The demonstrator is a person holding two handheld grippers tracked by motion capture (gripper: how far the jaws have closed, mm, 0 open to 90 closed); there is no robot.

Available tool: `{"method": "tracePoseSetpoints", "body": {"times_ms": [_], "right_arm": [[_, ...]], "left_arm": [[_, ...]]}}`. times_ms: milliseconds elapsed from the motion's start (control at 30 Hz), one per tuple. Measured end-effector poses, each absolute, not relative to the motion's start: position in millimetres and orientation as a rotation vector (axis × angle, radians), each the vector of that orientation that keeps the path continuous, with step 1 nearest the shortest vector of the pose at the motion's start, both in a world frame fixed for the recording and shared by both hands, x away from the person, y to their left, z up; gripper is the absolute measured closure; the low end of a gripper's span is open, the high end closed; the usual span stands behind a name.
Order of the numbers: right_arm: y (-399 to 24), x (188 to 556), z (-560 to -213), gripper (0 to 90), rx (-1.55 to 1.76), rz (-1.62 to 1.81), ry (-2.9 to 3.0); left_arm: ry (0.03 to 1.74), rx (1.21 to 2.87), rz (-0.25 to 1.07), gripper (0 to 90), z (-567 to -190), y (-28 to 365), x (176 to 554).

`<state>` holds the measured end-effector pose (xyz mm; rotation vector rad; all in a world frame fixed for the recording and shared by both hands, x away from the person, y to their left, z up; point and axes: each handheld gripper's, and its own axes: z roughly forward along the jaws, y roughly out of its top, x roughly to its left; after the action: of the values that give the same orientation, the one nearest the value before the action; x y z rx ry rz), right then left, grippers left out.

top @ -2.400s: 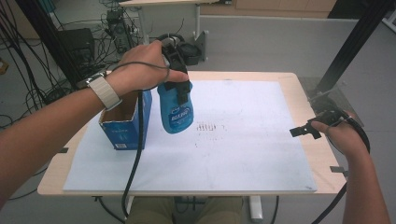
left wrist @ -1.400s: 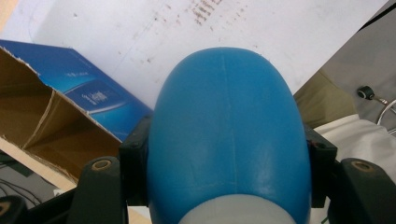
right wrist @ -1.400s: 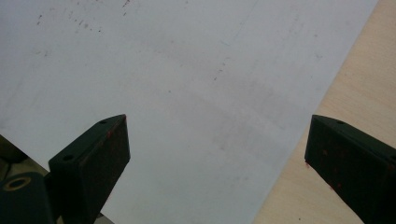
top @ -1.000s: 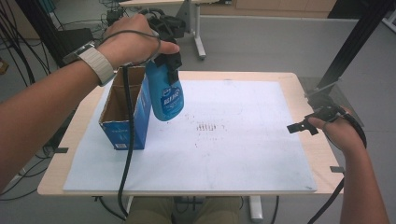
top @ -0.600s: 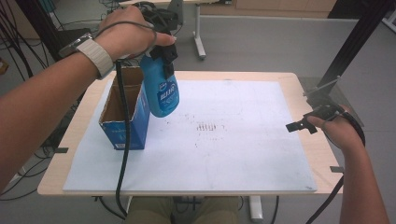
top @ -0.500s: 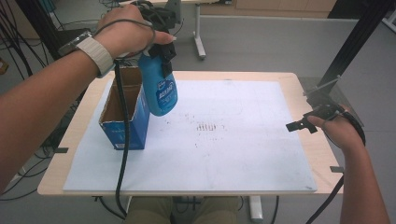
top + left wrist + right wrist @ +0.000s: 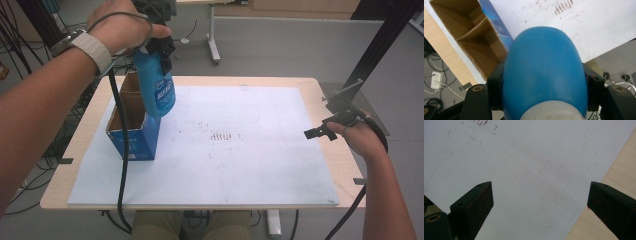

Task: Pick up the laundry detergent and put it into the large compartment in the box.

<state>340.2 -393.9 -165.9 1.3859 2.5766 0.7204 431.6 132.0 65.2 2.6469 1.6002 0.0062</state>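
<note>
Left gripper [image 7: 159,47] fingers clamp the blue plastic spray bottle [image 7: 159,90] above the open blue cardboard box [image 7: 134,131] — right gripper [image 7: 330,131] fingers wide, over the white-sheeted bench [image 7: 260,165].

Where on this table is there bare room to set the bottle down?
The white sheet is bare from the box across to the right tongs, apart from small stains mid-sheet. It is crowded at the left, where the bottle hangs in the left tongs beside the box.
</note>
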Motion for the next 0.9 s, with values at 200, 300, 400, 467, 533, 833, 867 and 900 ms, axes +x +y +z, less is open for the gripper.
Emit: {"method": "tracePoseSetpoints", "body": {"times_ms": [200, 300, 400, 467, 533, 833, 867, 900], "right_arm": [[-389.6, 346.6, -165.2, 6.5, 1.36, 0.721, 2.588], [-387.6, 349.7, -165.4, 6.5, 1.35, 0.725, 2.595], [-385.8, 352.3, -165.4, 6.5, 1.341, 0.727, 2.6], [-385.2, 353.7, -165.5, 6.5, 1.334, 0.729, 2.604], [-384.4, 355.2, -165.0, 6.5, 1.329, 0.73, 2.605], [-380.3, 361.2, -164.6, 6.5, 1.303, 0.74, 2.62], [-379.6, 362.0, -164.7, 6.5, 1.3, 0.74, 2.623], [-379.0, 362.5, -164.7, 6.5, 1.298, 0.74, 2.624]], "left_arm": [[1.667, 2.6, 0.005, 37.2, 70.1, 146.7, 432.7], [1.704, 2.566, -0.003, 37.2, 72.4, 154.5, 433.2], [1.74, 2.534, 0.0, 37.2, 74.9, 162.1, 432.7], [1.762, 2.52, 0.007, 37.2, 76.7, 166.4, 432.3], [1.787, 2.498, 0.012, 37.2, 78.4, 171.6, 431.7], [1.889, 2.42, 0.022, 37.2, 80.2, 189.4, 429.5], [1.894, 2.412, 0.02, 37.2, 80.1, 191.2, 429.3], [1.904, 2.4, 0.02, 37.2, 79.9, 193.9, 429.0]]}}
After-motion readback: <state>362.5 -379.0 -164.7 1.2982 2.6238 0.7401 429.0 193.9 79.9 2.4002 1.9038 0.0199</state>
